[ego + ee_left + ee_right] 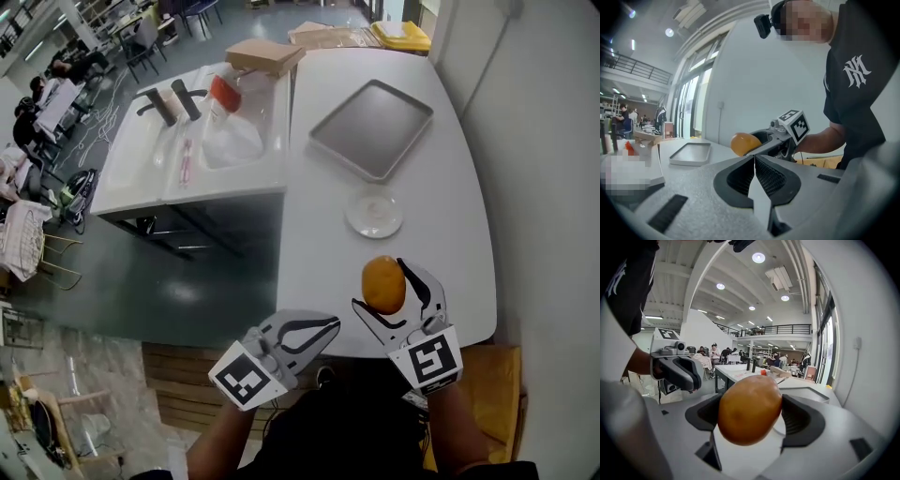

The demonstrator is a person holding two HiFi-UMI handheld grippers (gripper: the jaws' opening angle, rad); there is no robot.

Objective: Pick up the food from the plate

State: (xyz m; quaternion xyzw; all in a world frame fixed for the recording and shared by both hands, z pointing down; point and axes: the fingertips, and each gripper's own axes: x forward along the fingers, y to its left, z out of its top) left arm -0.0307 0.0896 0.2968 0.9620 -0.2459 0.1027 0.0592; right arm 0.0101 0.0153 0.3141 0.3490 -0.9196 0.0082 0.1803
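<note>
A golden-brown, egg-shaped piece of food (383, 284) (750, 409) is held above the white table's near edge, with my right gripper (380, 286) (751, 414) shut on it, a jaw pressed to each side. The small clear plate (374, 212) lies just beyond it on the table with nothing on it. To the left, my left gripper (325, 327) (753, 159) is shut with nothing in it, by the table's front edge. In the left gripper view the food (744, 143) shows in the right gripper (761, 146).
A grey rectangular tray (371, 127) lies farther back on the white table (319, 225). To the left stands a second white table (141, 178) with bottles, a red item and a cardboard box (264, 55). A wall runs along the right side.
</note>
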